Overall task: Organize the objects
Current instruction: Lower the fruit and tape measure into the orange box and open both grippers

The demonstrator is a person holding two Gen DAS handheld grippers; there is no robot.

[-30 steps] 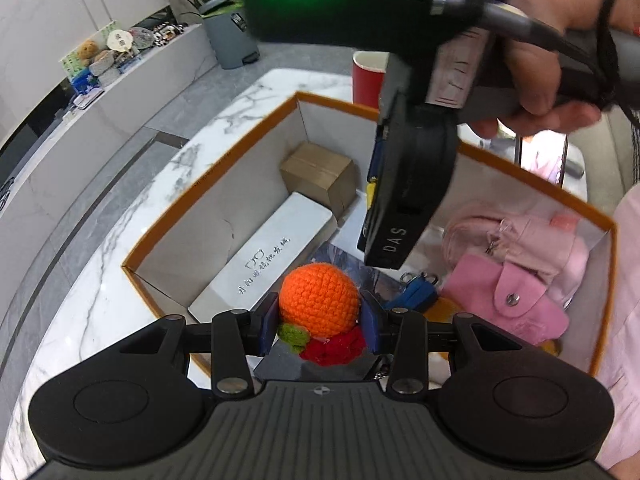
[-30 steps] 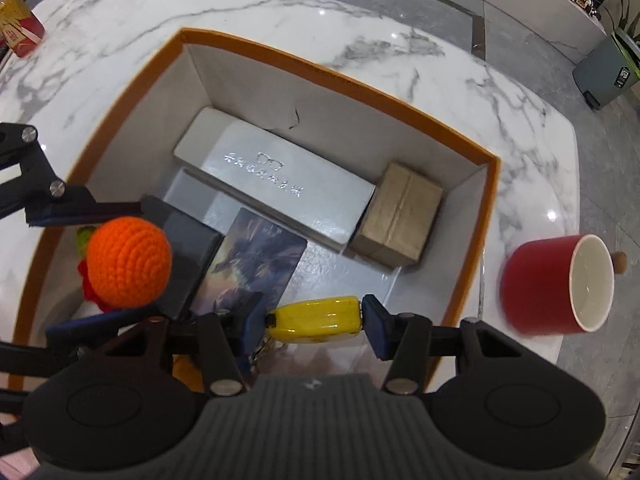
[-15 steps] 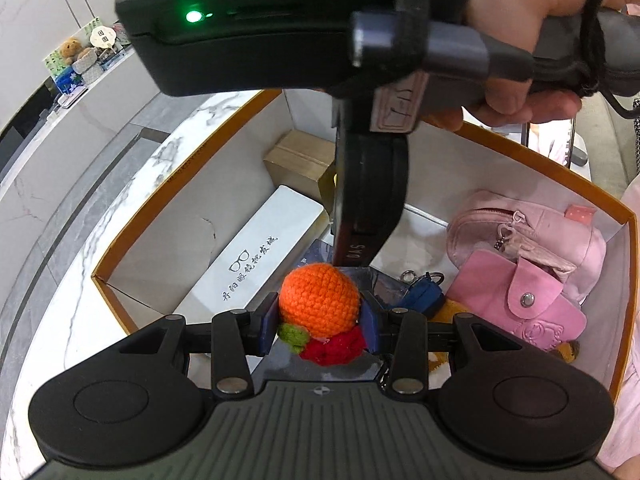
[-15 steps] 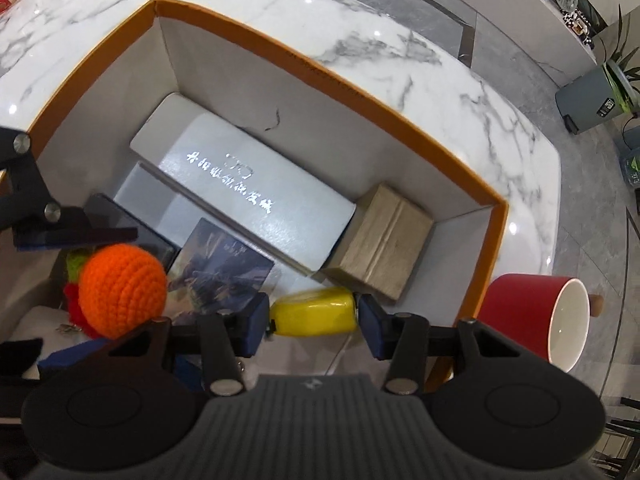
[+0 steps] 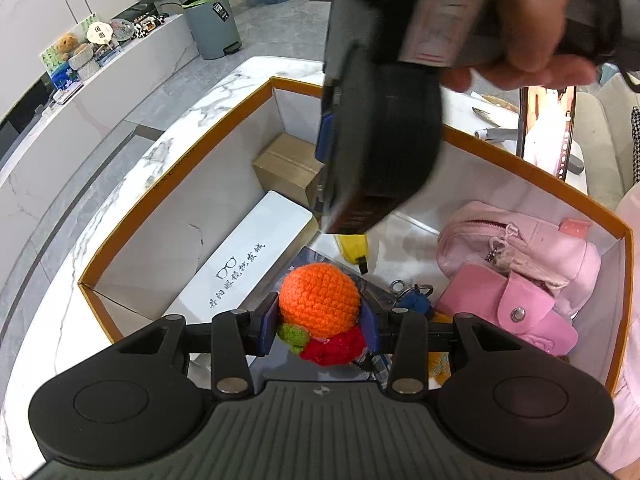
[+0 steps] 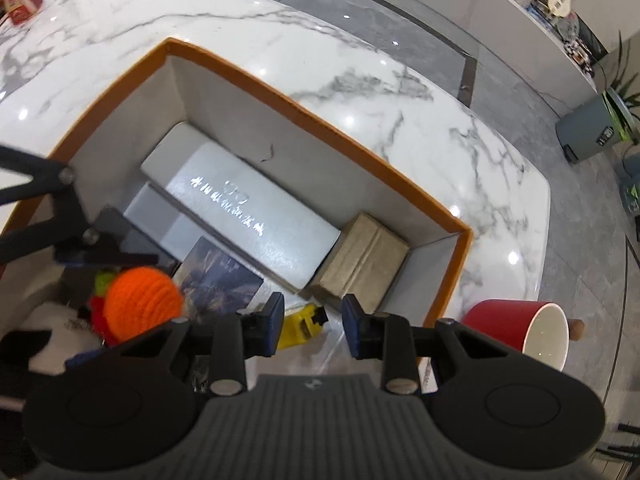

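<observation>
The left tongs (image 5: 318,318) are clamped on the crocheted orange (image 5: 318,300) above the box (image 5: 176,184) on the worktop (image 6: 360,80). The right tongs (image 6: 314,326) stand apart, their jaws having just narrowed; the yellow tape (image 6: 300,326) lies on the box floor below them, unheld, beside the carton (image 6: 360,262).

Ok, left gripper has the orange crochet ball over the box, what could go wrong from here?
The left gripper pinches only the crochet ball; its green and red pieces hang loose and could snag on the key ring beneath. Released here, it may roll onto the yellow item.
</observation>
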